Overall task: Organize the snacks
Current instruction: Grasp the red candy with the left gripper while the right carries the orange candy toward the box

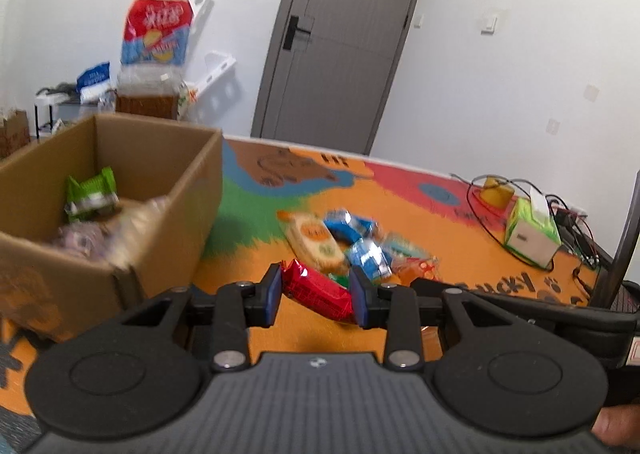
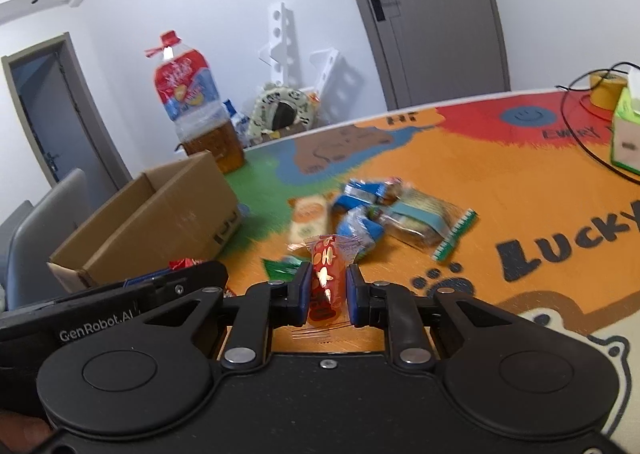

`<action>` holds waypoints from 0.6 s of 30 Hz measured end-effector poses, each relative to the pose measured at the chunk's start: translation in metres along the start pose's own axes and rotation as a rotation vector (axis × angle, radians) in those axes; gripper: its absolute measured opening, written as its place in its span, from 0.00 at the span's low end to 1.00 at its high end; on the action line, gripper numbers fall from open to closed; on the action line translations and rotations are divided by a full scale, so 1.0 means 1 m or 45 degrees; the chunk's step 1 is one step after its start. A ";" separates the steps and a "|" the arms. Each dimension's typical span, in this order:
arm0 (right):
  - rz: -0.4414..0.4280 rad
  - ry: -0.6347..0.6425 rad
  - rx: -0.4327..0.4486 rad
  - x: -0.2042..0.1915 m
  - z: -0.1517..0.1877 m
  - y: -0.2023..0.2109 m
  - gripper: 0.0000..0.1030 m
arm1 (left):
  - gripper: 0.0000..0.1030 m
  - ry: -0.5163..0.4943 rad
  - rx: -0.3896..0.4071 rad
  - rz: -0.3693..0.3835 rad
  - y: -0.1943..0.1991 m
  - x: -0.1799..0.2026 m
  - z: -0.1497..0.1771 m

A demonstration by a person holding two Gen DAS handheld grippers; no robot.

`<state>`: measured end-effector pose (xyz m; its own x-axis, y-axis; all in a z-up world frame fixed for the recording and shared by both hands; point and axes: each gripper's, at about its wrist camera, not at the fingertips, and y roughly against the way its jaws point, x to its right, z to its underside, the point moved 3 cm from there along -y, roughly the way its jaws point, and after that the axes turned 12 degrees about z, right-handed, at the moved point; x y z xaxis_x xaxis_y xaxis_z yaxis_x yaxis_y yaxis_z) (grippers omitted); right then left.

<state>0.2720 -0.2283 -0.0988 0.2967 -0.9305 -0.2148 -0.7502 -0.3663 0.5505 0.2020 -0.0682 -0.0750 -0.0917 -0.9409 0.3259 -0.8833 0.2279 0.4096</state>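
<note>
My left gripper (image 1: 318, 296) is shut on a red foil snack bar (image 1: 316, 290), held slantwise above the table. My right gripper (image 2: 329, 292) is shut on a small red-orange sweet packet (image 2: 327, 280) with clear crimped ends. A pile of snacks (image 1: 352, 244) lies on the table ahead: a beige biscuit pack (image 1: 316, 242), blue packets (image 1: 366, 256) and a clear pack with a teal band (image 2: 420, 214). The open cardboard box (image 1: 132, 190) stands at left and holds a green packet (image 1: 90, 194) and other wrappers. The left gripper's body (image 2: 120, 298) shows in the right wrist view, beside the box (image 2: 160, 214).
The table wears a colourful cartoon mat (image 2: 520, 182). A green tissue box (image 1: 530, 232), a yellow tape roll (image 1: 496, 192) and black cables (image 1: 568, 214) sit at the far right. A big bottle (image 1: 154, 46) stands behind the box. A grey chair (image 2: 44, 222) is at left.
</note>
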 end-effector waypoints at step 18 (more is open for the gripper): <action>-0.145 0.042 0.089 -0.063 -0.025 0.011 0.19 | 0.33 0.043 0.180 -0.129 0.060 -0.045 -0.047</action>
<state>0.2593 -0.1734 -0.0589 0.4005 -0.8828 -0.2453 -0.7496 -0.4697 0.4663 0.1752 -0.0001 -0.0253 0.0147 -0.9478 0.3185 -0.9432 0.0926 0.3190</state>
